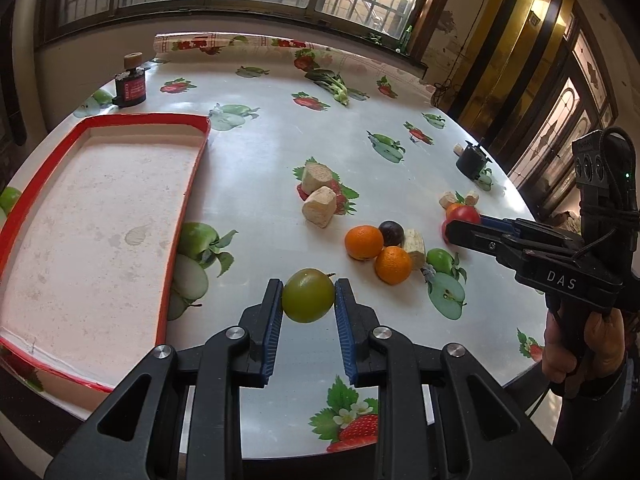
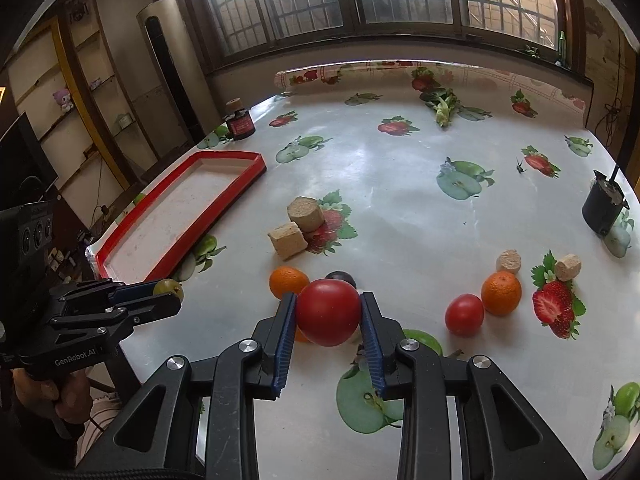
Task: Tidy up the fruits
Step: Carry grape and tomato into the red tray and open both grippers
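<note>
Fruits are gripped, round green fruit (image 1: pixel 308 295) in your left hand-held gripper (image 1: pixel 308 300) and round red tomato (image 2: pixel 328 312) in your right hand-held gripper (image 2: pixel 329 316), so next, I judge, carry both over the shallow red-rimmed tray (image 1: pixel 192 184) and let go.

Tabletop (image 2: pixel 400 184) oilcloth showing glossy, smooth finish. Red tomato (image 2: pixel 329 312) reflecting glossy. Cork-like blocks (image 1: pixel 318 206) appearing rough, matt. Left hand-held gripper (image 1: pixel 308 300): matt black plastic, ribbed blue pads (image 1: pixel 345 320).

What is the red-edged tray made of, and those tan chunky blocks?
The red-rimmed rectangular tray looks like thin card or plastic: glossy red walls, matte whitish floor with faint stains. I can't tell which. The tan chunky blocks look like pressed crumbly stuff, maybe cork or compressed fibre, with a rough, grainy, dull surface.
</note>
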A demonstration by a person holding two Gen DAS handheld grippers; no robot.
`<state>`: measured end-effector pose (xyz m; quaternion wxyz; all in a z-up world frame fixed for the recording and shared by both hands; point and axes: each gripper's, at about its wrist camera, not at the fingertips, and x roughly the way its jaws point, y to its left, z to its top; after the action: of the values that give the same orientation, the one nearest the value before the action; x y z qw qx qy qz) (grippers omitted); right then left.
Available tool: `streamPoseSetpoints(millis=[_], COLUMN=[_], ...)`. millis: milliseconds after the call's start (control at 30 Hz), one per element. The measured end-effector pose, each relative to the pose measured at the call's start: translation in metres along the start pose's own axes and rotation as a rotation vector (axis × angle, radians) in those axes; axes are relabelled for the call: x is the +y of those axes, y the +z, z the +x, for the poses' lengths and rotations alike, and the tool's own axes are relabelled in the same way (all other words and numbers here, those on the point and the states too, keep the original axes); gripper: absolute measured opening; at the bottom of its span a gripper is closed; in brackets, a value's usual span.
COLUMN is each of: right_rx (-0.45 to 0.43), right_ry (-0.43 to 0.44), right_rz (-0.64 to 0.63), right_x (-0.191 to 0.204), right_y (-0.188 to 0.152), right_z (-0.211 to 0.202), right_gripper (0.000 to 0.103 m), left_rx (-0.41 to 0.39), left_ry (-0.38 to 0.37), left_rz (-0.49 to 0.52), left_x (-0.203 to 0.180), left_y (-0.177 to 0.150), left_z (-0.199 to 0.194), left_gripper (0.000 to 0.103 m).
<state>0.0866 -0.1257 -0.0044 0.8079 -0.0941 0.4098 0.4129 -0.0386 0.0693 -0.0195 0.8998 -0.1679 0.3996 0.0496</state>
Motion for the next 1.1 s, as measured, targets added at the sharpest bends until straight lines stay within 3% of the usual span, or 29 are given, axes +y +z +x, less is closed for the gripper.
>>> streamPoseSetpoints(millis=[600,967,1100], right_rx=[0.017,0.067,0.103], right_ry=[0.187,0.280,0.277], right_rz=[-0.142,-0.200,-0.224], right_x=[0.106,0.165,0.182], right_y=[0.045,0.076,0.087], right_z=[0.052,0.115,0.146], right_gripper=[0.032,0.032,0.032], left_rx=[-0.082,-0.069,-0.038], left_ry=[0.193,0.289,0.310], left_rz=[-0.159,-0.221,-0.244], left_x=[0.105,0.154,0.171], left_y=[0.011,0.014,0.013], left_z=[-0.043,-0.038,-0.029], left_gripper=[0.023,0.023,0.023])
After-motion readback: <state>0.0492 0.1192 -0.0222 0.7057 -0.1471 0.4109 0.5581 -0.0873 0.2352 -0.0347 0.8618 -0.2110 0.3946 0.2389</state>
